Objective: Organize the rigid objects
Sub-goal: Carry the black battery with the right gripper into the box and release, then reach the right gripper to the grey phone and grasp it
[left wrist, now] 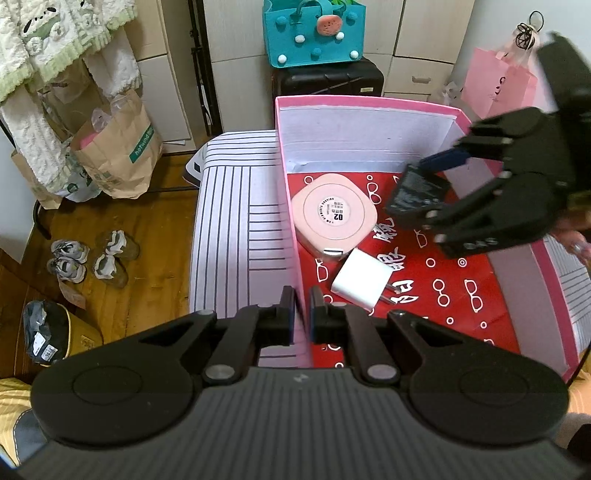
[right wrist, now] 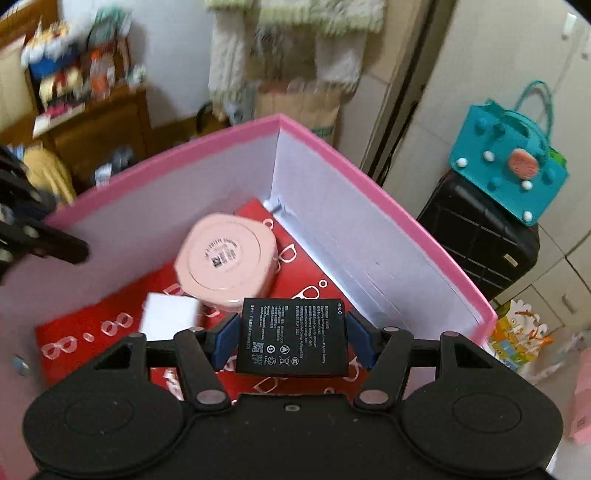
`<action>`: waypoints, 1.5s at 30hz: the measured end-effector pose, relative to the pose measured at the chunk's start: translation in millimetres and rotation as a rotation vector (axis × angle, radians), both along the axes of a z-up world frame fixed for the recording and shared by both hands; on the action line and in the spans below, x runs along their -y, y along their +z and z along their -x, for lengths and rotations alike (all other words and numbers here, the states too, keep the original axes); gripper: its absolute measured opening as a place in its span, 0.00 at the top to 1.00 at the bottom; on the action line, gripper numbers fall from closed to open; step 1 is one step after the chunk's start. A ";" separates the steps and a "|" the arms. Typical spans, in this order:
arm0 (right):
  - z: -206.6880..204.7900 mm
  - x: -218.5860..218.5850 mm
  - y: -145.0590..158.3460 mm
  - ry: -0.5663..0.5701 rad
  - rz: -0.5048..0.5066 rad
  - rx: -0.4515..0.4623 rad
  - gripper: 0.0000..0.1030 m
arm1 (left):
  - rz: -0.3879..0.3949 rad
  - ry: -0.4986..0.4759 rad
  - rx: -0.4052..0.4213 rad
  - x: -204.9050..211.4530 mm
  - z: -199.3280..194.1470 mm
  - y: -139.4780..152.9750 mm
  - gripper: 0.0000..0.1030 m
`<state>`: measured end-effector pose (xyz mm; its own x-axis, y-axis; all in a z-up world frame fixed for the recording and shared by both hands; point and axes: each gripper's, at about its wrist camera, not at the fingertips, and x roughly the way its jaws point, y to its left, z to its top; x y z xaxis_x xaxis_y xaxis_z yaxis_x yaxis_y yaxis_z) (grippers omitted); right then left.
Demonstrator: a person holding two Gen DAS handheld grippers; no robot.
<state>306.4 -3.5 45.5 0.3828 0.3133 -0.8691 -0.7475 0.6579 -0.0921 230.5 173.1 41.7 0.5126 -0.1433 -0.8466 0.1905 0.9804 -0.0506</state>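
An open pink box [left wrist: 369,99] with white inner walls and a red patterned floor rests on a striped bed. In it lie a pink rounded case [left wrist: 334,216] and a white charger plug [left wrist: 360,282]. My left gripper [left wrist: 302,295] is shut on the box's left wall near its front. My right gripper [left wrist: 430,190] hovers over the box's right half, shut on a black battery [left wrist: 412,188]. In the right wrist view the battery [right wrist: 291,336] sits flat between the blue pads of the right gripper [right wrist: 291,341], above the red floor, with the pink case [right wrist: 225,258] and the plug [right wrist: 168,317] beyond it.
The striped bed cover [left wrist: 229,221] extends left of the box. Behind the box stand a black suitcase [left wrist: 328,77] with a teal felt bag [left wrist: 314,33] on top and a pink paper bag [left wrist: 498,85]. Brown paper bags [left wrist: 118,147] and shoes [left wrist: 88,258] lie on the wooden floor at left.
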 end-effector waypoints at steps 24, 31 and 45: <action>29.0 90.1 58.2 -0.115 -0.346 0.082 0.26 | 0.007 0.009 0.000 -2.1 0.1 0.6 0.93; 59.7 148.7 59.6 -0.197 -0.420 0.195 0.26 | -0.042 -0.006 -0.025 5.4 -4.9 2.1 0.93; 81.9 244.7 4.2 -0.465 -0.380 0.265 0.22 | -0.084 0.034 -0.027 14.3 -6.1 2.6 0.92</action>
